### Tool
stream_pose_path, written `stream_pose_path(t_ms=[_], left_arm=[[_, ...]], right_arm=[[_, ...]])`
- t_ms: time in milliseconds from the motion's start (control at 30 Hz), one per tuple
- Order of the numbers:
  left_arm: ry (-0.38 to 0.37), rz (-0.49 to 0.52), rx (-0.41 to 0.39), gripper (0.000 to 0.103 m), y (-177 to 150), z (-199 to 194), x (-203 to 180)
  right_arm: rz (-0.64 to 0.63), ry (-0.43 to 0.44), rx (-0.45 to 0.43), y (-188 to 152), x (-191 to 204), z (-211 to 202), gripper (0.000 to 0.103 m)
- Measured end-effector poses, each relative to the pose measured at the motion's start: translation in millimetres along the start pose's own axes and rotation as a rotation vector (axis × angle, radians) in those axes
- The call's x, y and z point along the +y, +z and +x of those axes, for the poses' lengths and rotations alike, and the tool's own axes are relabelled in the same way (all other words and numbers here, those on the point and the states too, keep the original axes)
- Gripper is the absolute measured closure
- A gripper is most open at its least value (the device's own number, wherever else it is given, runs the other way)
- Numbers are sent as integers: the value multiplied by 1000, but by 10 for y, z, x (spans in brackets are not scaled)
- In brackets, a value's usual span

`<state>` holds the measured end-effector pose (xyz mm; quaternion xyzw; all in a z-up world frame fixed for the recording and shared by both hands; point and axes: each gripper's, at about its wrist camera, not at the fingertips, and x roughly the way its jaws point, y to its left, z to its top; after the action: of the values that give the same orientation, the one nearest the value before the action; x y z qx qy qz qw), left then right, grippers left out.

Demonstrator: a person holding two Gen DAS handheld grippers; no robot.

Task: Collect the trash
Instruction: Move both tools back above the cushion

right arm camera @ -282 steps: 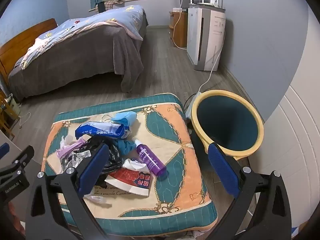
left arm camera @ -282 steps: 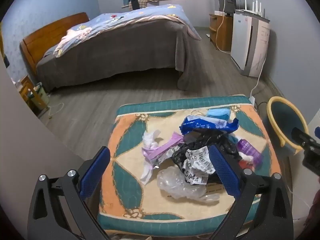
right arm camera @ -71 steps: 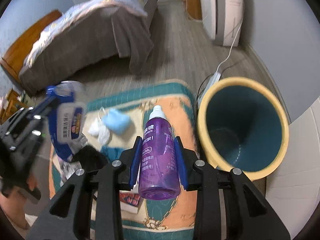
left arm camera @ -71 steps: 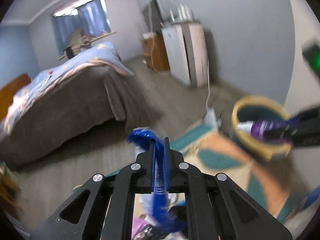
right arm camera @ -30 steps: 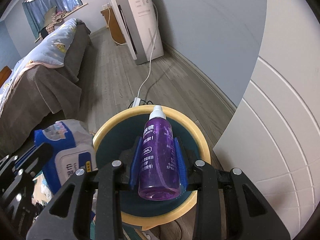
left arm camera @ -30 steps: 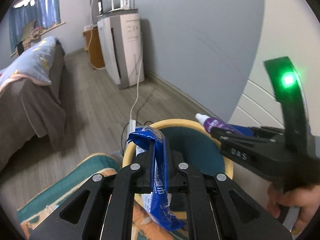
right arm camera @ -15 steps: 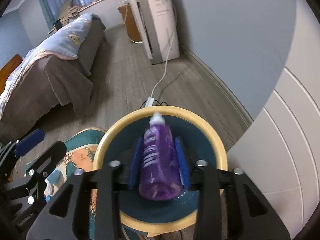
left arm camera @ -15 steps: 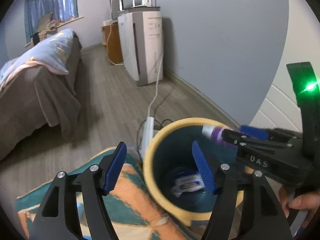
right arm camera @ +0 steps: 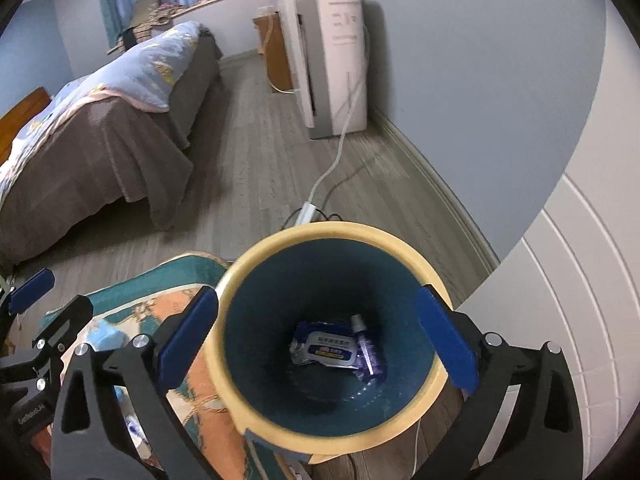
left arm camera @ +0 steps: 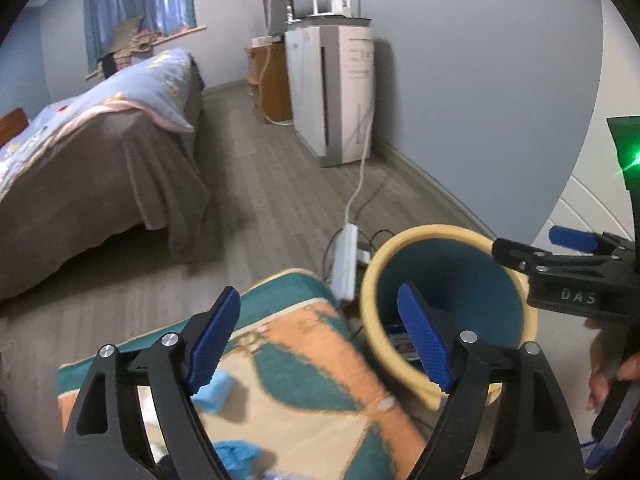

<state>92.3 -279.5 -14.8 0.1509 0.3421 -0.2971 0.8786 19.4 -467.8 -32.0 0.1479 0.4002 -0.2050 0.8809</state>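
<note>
The yellow-rimmed bin [right arm camera: 280, 240] with a dark teal inside stands on the floor beside the patterned cushion [left arm camera: 304, 364]. At its bottom lie the blue wipes pack [right arm camera: 326, 348] and the purple bottle [right arm camera: 368, 350]. My right gripper [right arm camera: 318, 340] hangs over the bin's mouth, its jaws opening wide with nothing between them. My left gripper [left arm camera: 320, 340] is over the cushion's corner at the bin's left rim, jaws opening and empty. The right gripper [left arm camera: 568, 248] also shows across the bin [left arm camera: 436, 236] in the left wrist view. Blue mask pieces [left arm camera: 214, 394] lie on the cushion.
A bed [right arm camera: 100, 128] with a grey cover fills the left. A white air purifier [right arm camera: 332, 64] stands by the far wall, and its cord runs to a power strip [left arm camera: 346, 256] on the floor just behind the bin. A white panelled door [right arm camera: 560, 320] is at the right.
Both grippers opened. The wipes pack dropped from the left gripper and the purple bottle from the right into the bin. The left gripper drew back to the left, over the cushion.
</note>
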Motion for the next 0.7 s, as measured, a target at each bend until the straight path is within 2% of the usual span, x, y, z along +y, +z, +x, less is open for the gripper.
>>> stream_pose_path(t_ms=[100, 300, 467, 700], left_arm=[[36, -17, -23, 12, -62, -215, 159], [97, -60, -37, 8, -259, -685, 583], [167, -101, -44, 7, -510, -1067, 1007], [234, -154, -46, 7, -875, -1455, 1443]], right_arm=[[-36, 8, -7, -21, 149, -136, 6], [-118, -24, -76, -64, 479, -505, 6], [-160, -7, -114, -161, 841, -760, 6], [-206, 9, -127, -386, 1307, -947, 6]])
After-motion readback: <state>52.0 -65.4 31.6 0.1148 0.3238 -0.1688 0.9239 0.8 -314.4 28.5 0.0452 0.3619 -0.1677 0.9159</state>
